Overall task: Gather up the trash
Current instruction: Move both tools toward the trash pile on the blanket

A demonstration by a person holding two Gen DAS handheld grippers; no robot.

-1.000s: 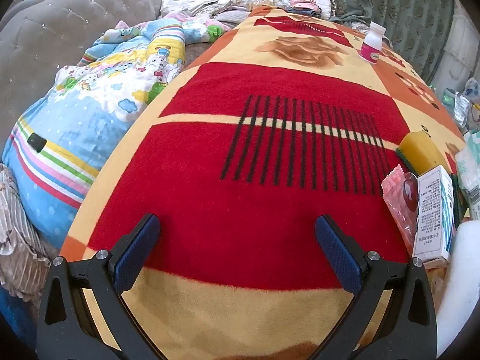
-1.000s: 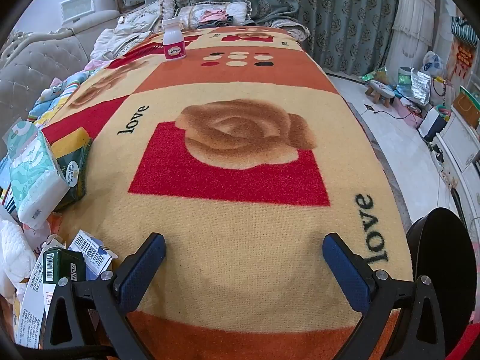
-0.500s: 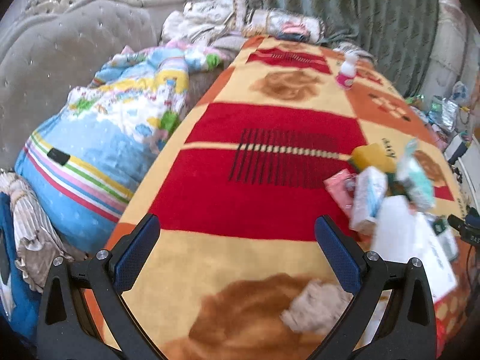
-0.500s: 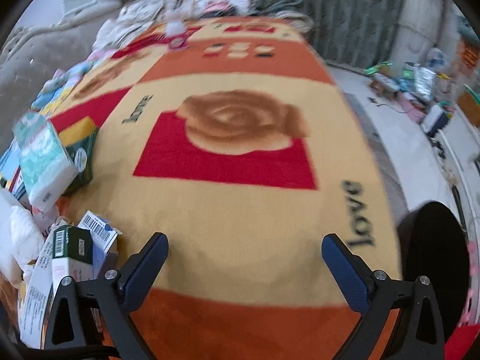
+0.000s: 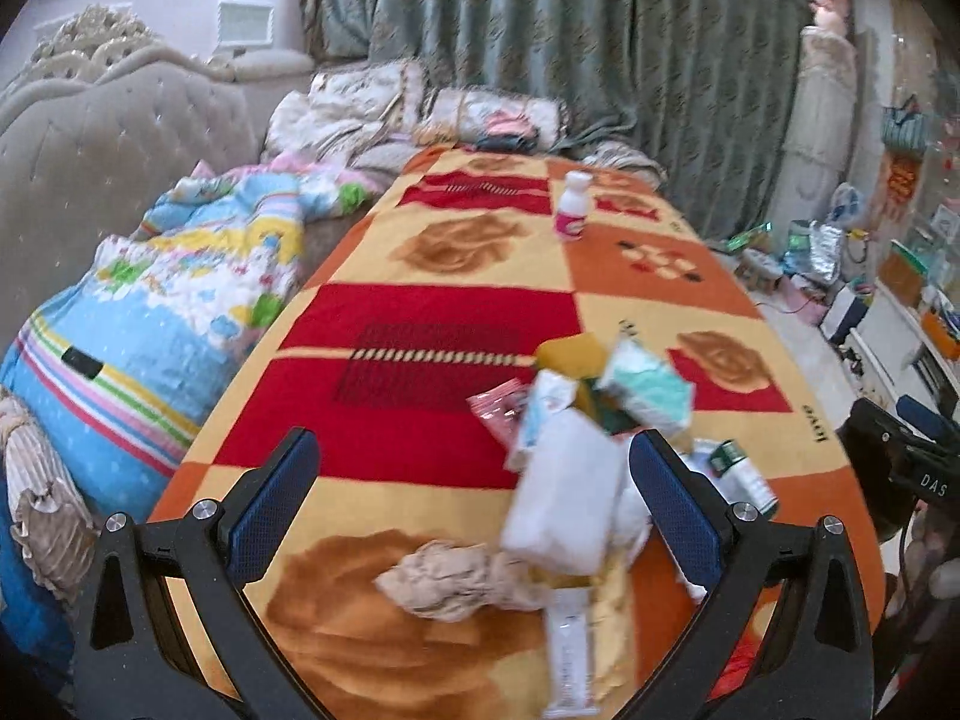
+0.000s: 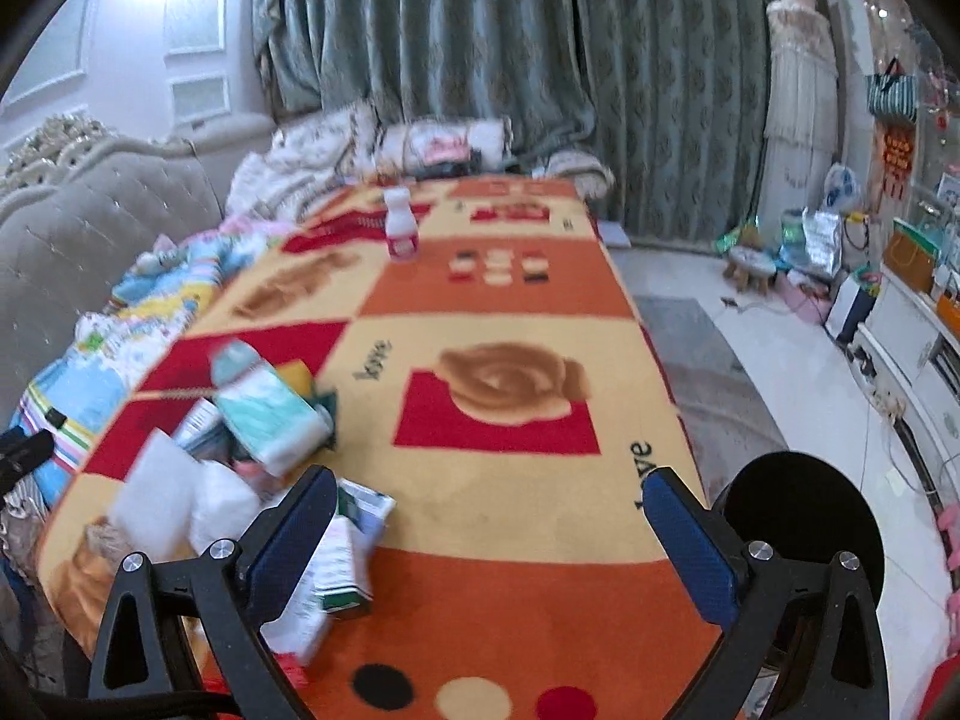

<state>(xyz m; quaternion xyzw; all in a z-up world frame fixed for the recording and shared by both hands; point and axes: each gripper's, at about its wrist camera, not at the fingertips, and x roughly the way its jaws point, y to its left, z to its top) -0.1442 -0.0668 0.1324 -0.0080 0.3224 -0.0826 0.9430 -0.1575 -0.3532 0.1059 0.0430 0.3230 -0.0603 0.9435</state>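
Both grippers are held wide apart and empty above the patterned blanket (image 5: 420,324): the left gripper (image 5: 474,489) over the trash pile (image 5: 576,456), the right gripper (image 6: 489,519) with the pile just beside its left finger. The pile, of crumpled paper (image 5: 456,582), tissue packs and small cartons, is heaped near the blanket's near end, and a small white bottle (image 5: 573,213) is seen upright well apart at the far end.

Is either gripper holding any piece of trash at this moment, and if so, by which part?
Nothing is held. The left gripper and the right gripper are both open and empty above the blanket; the trash pile lies untouched.
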